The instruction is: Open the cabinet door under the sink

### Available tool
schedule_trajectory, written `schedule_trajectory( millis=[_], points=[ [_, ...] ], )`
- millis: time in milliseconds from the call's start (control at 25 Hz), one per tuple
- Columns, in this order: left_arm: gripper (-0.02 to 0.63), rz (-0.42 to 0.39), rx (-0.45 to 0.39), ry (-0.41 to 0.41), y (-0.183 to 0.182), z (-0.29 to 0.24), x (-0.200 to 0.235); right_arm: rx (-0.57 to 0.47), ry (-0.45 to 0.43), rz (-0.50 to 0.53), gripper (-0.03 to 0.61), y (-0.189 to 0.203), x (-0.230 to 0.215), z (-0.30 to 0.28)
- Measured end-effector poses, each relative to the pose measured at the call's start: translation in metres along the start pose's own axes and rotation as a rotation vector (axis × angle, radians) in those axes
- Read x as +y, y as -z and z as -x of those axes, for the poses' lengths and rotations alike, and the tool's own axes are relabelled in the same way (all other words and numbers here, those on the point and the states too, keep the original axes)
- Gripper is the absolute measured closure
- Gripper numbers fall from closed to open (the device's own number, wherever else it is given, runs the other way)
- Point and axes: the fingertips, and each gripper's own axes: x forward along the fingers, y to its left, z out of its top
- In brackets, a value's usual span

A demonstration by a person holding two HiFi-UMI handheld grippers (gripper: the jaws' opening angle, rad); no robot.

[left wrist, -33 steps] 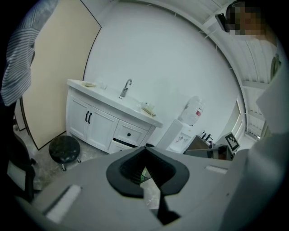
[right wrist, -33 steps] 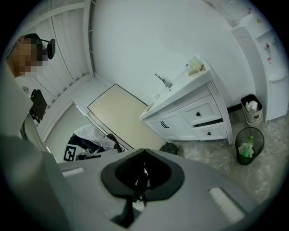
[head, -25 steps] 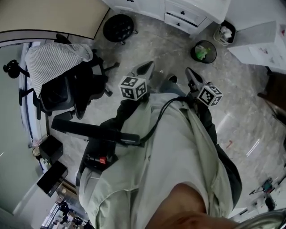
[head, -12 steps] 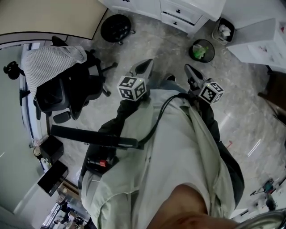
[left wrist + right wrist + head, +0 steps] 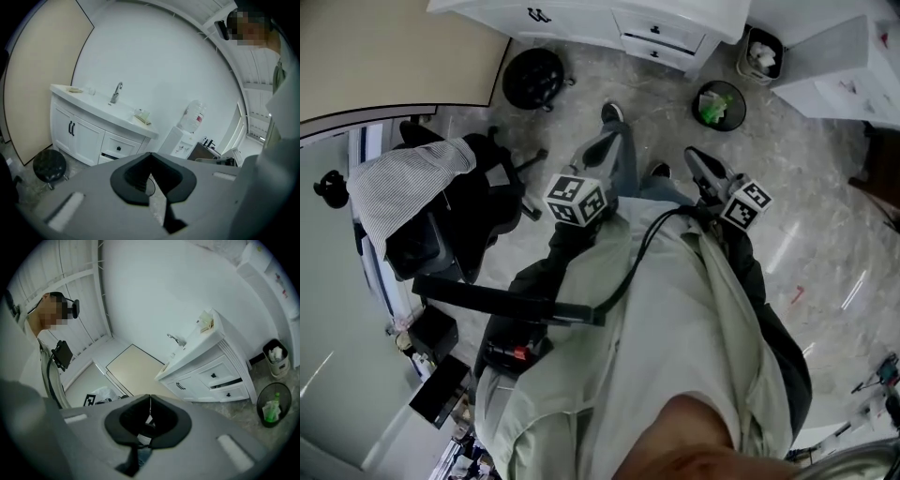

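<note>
While our left gripper (image 5: 609, 137) and right gripper (image 5: 694, 156) stand closed, empty | cabinet door (image 5: 502, 17) well ahead, leftward | handles (image 5: 71, 128) upright | left nearer, we judge

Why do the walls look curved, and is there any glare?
Left gripper view: the wide lens bows the sink cabinet and wall, with black corners. Right gripper view: same bending, scene tilted. Head view: bright glare streaks on the glossy floor.

Office room with sink vanity (image 5: 86, 133) and desk chair (image 5: 431, 230).
</note>
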Motion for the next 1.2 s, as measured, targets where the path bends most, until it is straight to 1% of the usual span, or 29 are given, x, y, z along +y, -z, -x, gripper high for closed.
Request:
schedule_trajectory(
  millis=[80, 200, 280, 360, 400, 480, 640, 720, 800, 840, 920, 960, 1080, 1120, 1200],
  points=[
    [0.606, -0.005, 0.001, 0.020, -0.007, -0.014, 0.003, -0.032, 0.011, 0.023, 0.575, -0.011, -0.009, -0.002],
    [0.606, 0.004, 0.012, 0.040, -0.019, -0.040, 0.014, -0.079, 0.067, 0.101, 0.571, -0.032, -0.028, -0.014],
    [0.606, 0.011, 0.023, 0.044, -0.026, -0.056, 0.026, -0.089, 0.112, 0.160, 0.561, -0.045, -0.042, -0.029],
    [0.606, 0.020, 0.043, 0.041, -0.029, -0.072, 0.042, -0.075, 0.165, 0.205, 0.561, -0.053, -0.061, -0.051],
    [0.606, 0.024, 0.055, 0.039, -0.030, -0.081, 0.052, -0.061, 0.201, 0.223, 0.561, -0.055, -0.074, -0.064],
    [0.606, 0.025, 0.074, 0.034, -0.029, -0.105, 0.074, -0.024, 0.305, 0.273, 0.561, -0.057, -0.110, -0.095],
    [0.606, 0.004, 0.097, 0.039, -0.025, -0.158, 0.116, 0.038, 0.537, 0.452, 0.565, -0.056, -0.188, -0.160],
    [0.606, -0.026, 0.106, 0.049, -0.021, -0.177, 0.133, 0.068, 0.613, 0.509, 0.563, -0.049, -0.225, -0.193],
    [0.606, -0.059, 0.108, 0.041, -0.017, -0.190, 0.152, 0.084, 0.656, 0.517, 0.554, -0.040, -0.262, -0.227],
    [0.606, -0.066, 0.109, 0.030, -0.014, -0.196, 0.164, 0.083, 0.677, 0.513, 0.536, -0.038, -0.280, -0.243],
    [0.603, -0.054, 0.120, 0.001, -0.006, -0.203, 0.187, 0.075, 0.740, 0.500, 0.456, -0.035, -0.314, -0.265],
    [0.566, -0.042, 0.130, -0.013, -0.002, -0.205, 0.197, 0.070, 0.781, 0.488, 0.436, -0.035, -0.330, -0.270],
    [0.550, -0.014, 0.160, -0.040, 0.008, -0.208, 0.219, 0.046, 0.894, 0.437, 0.434, -0.041, -0.371, -0.277],
    [0.549, -0.007, 0.167, -0.044, 0.011, -0.207, 0.224, 0.044, 0.915, 0.427, 0.434, -0.043, -0.382, -0.280],
    [0.546, 0.013, 0.178, -0.051, 0.018, -0.205, 0.231, 0.055, 0.925, 0.418, 0.433, -0.045, -0.399, -0.289]
  ],
)
